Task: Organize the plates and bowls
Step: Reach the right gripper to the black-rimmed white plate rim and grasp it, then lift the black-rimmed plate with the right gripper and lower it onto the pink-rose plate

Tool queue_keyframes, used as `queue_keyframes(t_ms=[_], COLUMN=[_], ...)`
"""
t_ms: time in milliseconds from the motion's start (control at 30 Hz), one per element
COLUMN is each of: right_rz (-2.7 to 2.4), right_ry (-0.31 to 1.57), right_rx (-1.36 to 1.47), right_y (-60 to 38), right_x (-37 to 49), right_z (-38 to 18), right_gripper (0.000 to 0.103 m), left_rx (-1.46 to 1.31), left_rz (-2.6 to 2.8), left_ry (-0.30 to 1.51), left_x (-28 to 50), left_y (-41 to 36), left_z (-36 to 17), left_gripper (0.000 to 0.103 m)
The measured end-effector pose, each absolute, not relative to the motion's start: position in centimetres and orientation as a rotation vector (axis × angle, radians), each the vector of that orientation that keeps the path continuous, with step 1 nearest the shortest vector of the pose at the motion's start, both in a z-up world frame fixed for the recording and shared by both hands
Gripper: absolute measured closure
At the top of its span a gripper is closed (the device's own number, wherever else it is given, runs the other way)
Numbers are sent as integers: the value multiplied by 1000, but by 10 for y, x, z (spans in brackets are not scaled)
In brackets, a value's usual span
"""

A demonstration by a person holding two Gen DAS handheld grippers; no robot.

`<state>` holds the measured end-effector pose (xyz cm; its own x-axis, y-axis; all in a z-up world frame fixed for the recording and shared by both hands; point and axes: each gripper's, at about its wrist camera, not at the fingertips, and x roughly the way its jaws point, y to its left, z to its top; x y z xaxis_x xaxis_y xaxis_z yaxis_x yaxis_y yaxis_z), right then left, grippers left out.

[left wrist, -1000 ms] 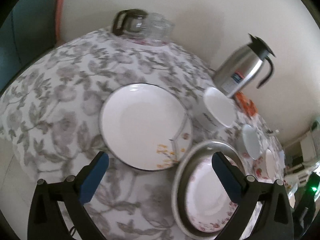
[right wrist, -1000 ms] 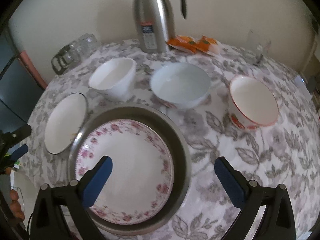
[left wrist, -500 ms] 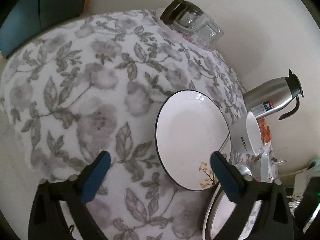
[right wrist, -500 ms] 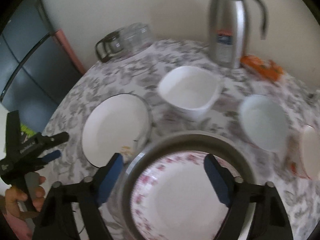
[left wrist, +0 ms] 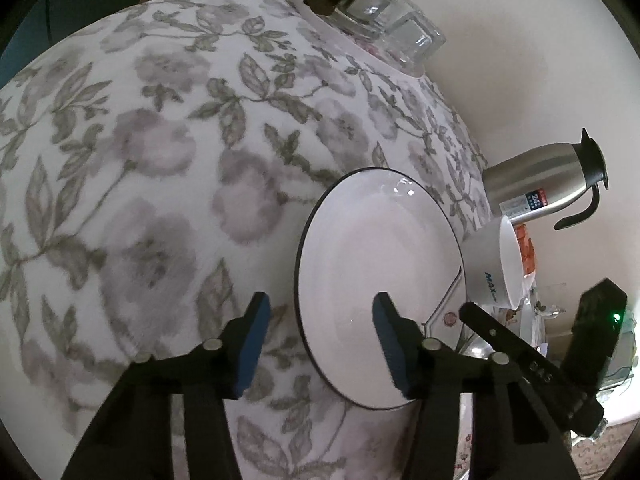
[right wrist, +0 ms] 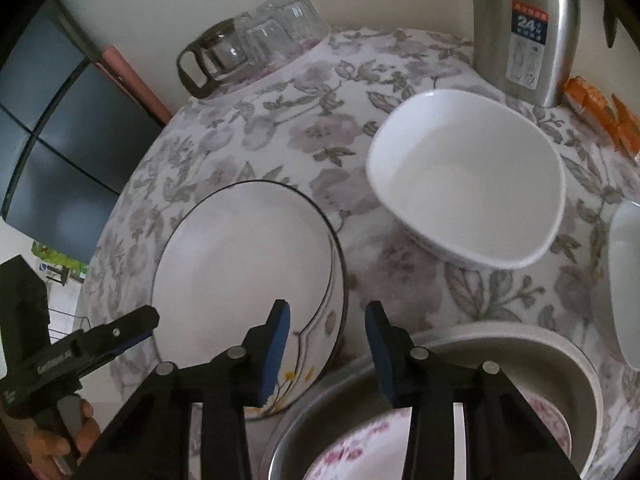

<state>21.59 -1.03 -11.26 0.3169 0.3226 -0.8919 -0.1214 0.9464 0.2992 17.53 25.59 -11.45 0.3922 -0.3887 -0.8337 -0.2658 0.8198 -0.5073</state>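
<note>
So the main thing here is the white plate (right wrist: 244,268), a shallow round one with a thin black rim line and a little yellow flower sprig with a thin grey stem painted near one edge. It sits flat on the table (left wrist: 160,160), which has a grey floral cloth, toward the near-left edge. The left gripper (left wrist: 320,320) has its fingers apart, straddling the plate's outer rim, one blue pad over the cloth and one over the plate, not clamped. The right gripper (right wrist: 326,328) is also spread, straddling the plate's opposite rim, next to the metal pan (right wrist: 520,344). That pan holds a pink-flowered plate (right wrist: 352,444) and sits at the near edge, just beside the white plate. Behind it there's a white bowl (right wrist: 468,184), then a steel thermos (right wrist: 524,24) at the far edge, and upturned glassware (right wrist: 256,40) at the far-left edge.
</note>
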Motion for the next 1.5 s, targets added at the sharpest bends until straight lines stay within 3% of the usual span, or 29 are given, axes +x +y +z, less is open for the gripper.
queue_keyframes(t_ms=[167, 367, 767, 1500], right_rz=[307, 315, 332, 362], right_ry=[1230, 1222, 1177, 1079], right_rx=[186, 178, 242, 245], right_y=[-5, -2, -11, -21], right_x=[225, 229, 224, 191], right_z=[-123, -129, -128, -74], right_gripper=[72, 81, 92, 92], left_rx=[-631, -606, -517, -414], left_rz=[-98, -89, -66, -82], left_ry=[1199, 1206, 1202, 1117], left_x=[183, 188, 189, 170], left_y=[254, 256, 250, 238], left_z=[-120, -126, -128, -73], left_gripper=[71, 85, 90, 90])
